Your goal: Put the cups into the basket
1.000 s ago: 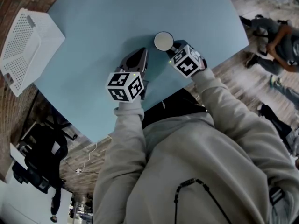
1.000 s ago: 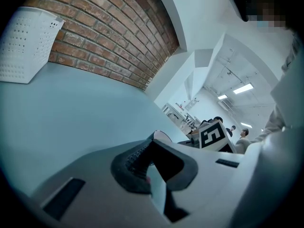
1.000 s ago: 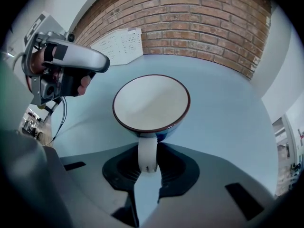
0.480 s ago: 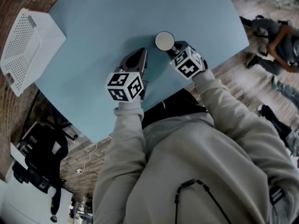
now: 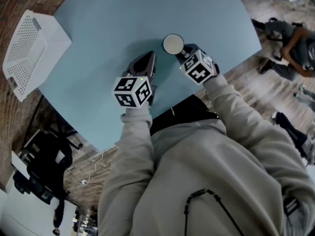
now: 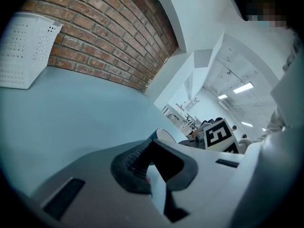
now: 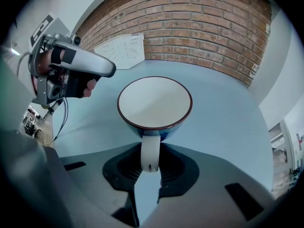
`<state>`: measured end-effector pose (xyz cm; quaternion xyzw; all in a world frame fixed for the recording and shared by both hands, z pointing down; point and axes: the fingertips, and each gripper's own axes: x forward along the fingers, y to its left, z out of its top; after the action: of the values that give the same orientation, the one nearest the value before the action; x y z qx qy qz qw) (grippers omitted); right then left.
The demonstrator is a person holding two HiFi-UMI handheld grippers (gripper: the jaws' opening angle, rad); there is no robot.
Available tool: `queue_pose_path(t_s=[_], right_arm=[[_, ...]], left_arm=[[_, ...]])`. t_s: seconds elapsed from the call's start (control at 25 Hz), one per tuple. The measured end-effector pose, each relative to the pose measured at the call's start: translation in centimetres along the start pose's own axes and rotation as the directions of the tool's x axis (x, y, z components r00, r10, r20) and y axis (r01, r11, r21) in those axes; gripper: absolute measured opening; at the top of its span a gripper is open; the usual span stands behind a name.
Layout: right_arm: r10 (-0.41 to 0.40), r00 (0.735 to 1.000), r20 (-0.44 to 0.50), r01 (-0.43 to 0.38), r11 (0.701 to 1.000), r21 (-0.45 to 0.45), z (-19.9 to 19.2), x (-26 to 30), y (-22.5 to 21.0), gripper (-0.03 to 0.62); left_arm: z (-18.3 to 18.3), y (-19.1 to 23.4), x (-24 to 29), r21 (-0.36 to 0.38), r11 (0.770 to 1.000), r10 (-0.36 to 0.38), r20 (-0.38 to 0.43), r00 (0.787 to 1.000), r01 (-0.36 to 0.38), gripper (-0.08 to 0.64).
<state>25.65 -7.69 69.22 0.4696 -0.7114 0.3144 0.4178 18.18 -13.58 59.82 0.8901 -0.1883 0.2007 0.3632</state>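
A cup [image 5: 173, 44] with a white inside, a dark rim and a blue outside stands on the light blue table [image 5: 123, 18], near its front edge. My right gripper [image 5: 181, 51] is just behind the cup. In the right gripper view the cup [image 7: 154, 101] fills the middle, and my right gripper [image 7: 149, 167] is shut on its white handle [image 7: 148, 153]. My left gripper [image 5: 150, 57] rests on the table to the cup's left, tips together with nothing between them. The left gripper view shows its pads [image 6: 130, 163] closed and the cup's rim [image 6: 166, 137] beyond them. The white perforated basket [image 5: 29, 48] stands at the table's far left edge.
A brick wall [image 7: 199, 27] runs behind the basket [image 7: 123, 49]. The table's curved front edge [image 5: 167, 104] lies just below both grippers. A person [image 5: 290, 41] crouches on the wooden floor at the right. A dark chair [image 5: 44, 166] stands off the table's lower left.
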Motion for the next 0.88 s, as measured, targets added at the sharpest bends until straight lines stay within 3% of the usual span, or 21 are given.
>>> queue_pose_path(t_s=[0.28, 0.52, 0.88], right_arm=[[0.002, 1.0, 0.024, -0.002, 1.0, 0.0, 2.9, -2.1, -1.5, 0.072], [-0.039, 0.997, 0.067, 0.039, 0.999, 0.002, 6.4, -5.3, -3.4, 0.072], [-0.054, 0.995, 0.088, 0.056, 0.998, -0.02, 9.9, -10.0, -5.2, 0.072]], left_arm=[[2.8, -0.7, -0.7, 0.038, 0.999, -0.002, 0.034, 0.999, 0.0, -0.005], [6.5, -0.7, -2.1, 0.112, 0.993, 0.025, 0.084, 0.996, -0.035, -0.005], [11.5, -3.0, -4.1, 0.183, 0.983, 0.0, 0.162, 0.987, -0.03, -0.005]])
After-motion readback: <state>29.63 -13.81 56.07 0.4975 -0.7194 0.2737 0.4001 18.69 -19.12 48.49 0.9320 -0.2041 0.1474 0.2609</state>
